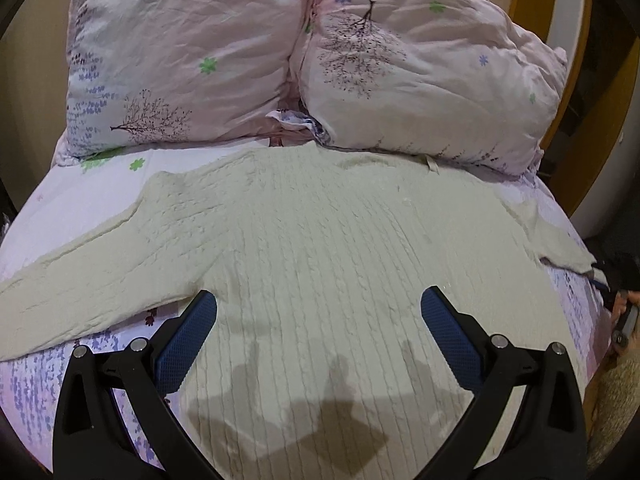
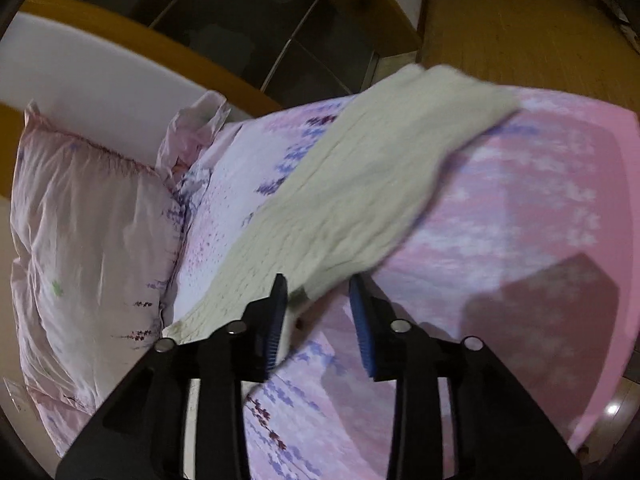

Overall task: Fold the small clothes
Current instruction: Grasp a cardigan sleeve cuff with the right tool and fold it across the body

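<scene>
A cream cable-knit sweater (image 1: pixel 320 248) lies spread flat on the bed, neck toward the pillows, one sleeve (image 1: pixel 80 288) stretched out to the left. My left gripper (image 1: pixel 318 300) hovers open over the sweater's body, holding nothing. In the right wrist view the sweater's other sleeve (image 2: pixel 360 184) runs diagonally across the pink sheet. My right gripper (image 2: pixel 318 292) is open, its jaws on either side of the sleeve's lower edge, not clamped on it.
Two pink floral pillows (image 1: pixel 192 52) (image 1: pixel 432 72) stand at the head of the bed. A wooden headboard (image 2: pixel 120 36) and wooden floor (image 2: pixel 520 32) lie beyond the bed edge. The floral sheet (image 2: pixel 520 208) stretches to the right.
</scene>
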Available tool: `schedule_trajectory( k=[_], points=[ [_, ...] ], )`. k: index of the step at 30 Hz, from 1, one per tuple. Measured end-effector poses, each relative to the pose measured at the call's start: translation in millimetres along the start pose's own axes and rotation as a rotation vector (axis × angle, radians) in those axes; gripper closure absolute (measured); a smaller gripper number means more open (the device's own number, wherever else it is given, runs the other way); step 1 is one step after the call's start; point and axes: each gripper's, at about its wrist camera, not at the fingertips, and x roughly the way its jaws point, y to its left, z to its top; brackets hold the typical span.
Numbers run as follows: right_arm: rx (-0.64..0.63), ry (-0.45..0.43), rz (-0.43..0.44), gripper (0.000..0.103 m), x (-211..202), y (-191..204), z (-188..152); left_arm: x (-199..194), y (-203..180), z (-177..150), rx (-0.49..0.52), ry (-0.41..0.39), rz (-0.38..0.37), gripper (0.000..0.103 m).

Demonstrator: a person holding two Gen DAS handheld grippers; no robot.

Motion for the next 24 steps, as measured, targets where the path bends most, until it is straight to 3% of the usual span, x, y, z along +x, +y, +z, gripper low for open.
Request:
schedule_trajectory(
  k=[2,5,8,12,15,20,24],
  points=[
    [0.011,-0.055,-0.027,0.044,-14,-7,1,2,2,0,-0.004,0.001,-0.006,0.001],
    [0.034,-0.052,-0.002,0.046,-15,-13,8,7,3,2,-0.001,0.007,-0.011,0.001],
    [0.072,-0.027,0.027,0.057,-8,-15,10,11,5,3,-0.010,0.015,-0.027,0.001],
    [0.078,-0.076,-0.023,0.068,0,-16,19,13,9,3,-0.017,0.019,-0.039,0.001],
    [0.056,-0.092,-0.068,0.090,6,-14,23,14,13,4,-0.014,0.021,-0.040,0.001],
    [-0.044,-0.144,-0.075,0.095,4,4,23,14,23,5,-0.019,0.012,-0.064,0.001],
    [-0.182,-0.196,-0.012,0.095,-11,42,7,14,30,9,-0.043,0.005,-0.069,0.001]
  ],
)
